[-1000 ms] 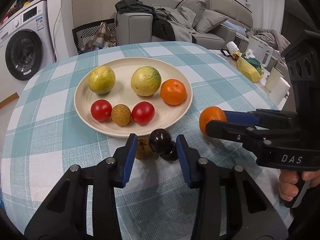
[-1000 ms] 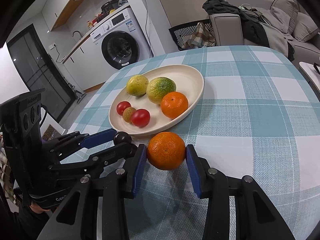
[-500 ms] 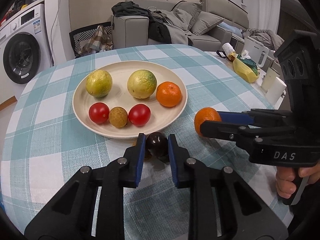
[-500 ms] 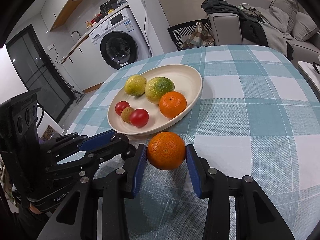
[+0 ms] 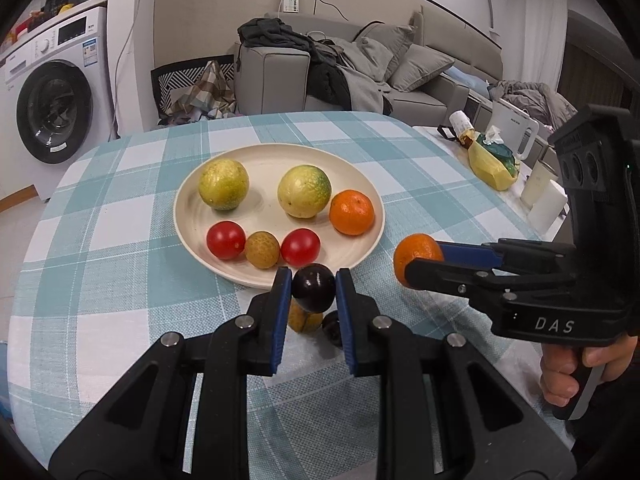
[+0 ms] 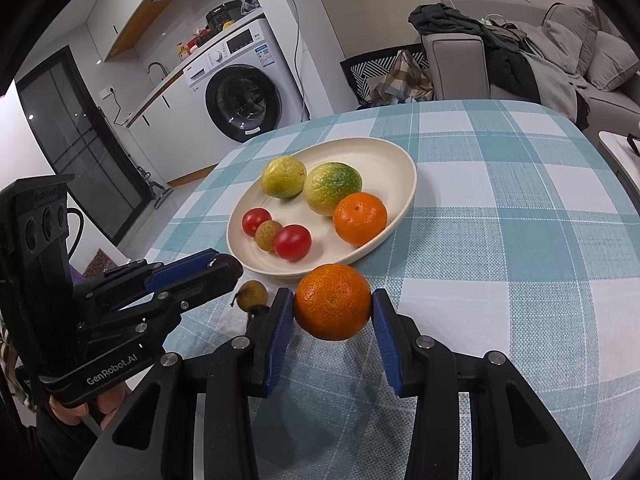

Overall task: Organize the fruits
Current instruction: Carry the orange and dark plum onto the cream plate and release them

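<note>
Six fruits (image 5: 304, 196) sit in the cream plate (image 5: 276, 158).

Cream plate (image 5: 362, 184), teal-and-white checked tablecloth (image 5: 120, 264), blue-padded black fingers (image 5: 280, 308)

The plate (image 5: 362, 200) looked matt and smooth. The tablecloth (image 6: 520, 240) was woven cloth. The dark plum (image 5: 313, 287) was glossy, the held orange (image 6: 333, 301) pitted.

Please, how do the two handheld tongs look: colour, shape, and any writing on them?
Both tongs are black plastic with two long fingers, blue pads inside, silver rivets and a pistol handle held by a bare hand. The left tongs show "GenRobot.AI" on the side; the right tongs show "DAS". Each carries a black box with round lenses.
</note>
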Action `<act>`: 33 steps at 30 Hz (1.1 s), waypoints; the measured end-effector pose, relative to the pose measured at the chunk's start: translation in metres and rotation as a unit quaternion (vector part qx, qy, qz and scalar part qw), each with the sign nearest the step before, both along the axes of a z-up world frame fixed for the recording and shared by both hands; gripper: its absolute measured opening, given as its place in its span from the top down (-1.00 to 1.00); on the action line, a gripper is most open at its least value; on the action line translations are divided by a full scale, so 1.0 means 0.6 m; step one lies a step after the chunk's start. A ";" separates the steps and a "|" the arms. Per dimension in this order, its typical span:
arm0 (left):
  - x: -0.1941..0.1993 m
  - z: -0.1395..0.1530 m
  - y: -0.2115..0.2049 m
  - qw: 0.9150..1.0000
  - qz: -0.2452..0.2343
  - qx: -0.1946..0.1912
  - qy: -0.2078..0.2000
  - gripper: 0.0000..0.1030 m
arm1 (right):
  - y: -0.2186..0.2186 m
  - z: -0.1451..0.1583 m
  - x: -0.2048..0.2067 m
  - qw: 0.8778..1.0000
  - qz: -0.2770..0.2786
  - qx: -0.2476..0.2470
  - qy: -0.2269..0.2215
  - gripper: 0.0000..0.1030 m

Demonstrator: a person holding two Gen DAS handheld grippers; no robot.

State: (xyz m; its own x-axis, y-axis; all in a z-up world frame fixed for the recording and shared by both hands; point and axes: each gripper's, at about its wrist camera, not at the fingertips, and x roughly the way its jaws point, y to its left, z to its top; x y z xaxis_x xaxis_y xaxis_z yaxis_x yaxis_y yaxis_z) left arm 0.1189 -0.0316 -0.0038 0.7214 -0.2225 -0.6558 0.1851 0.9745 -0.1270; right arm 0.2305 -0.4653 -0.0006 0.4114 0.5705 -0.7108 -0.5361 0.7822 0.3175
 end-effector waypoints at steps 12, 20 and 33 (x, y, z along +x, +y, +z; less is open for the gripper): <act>0.009 0.025 0.032 1.000 0.023 -0.008 -0.017 0.62 | 0.013 0.014 0.001 1.000 0.007 0.003 -0.015 0.20; 0.035 0.027 0.040 0.999 0.032 -0.013 -0.018 0.62 | 0.027 0.016 0.009 1.000 0.012 0.001 -0.016 0.20; 0.083 0.019 0.038 0.999 0.038 -0.005 -0.012 0.62 | 0.054 0.015 0.034 1.000 0.019 -0.003 -0.014 0.20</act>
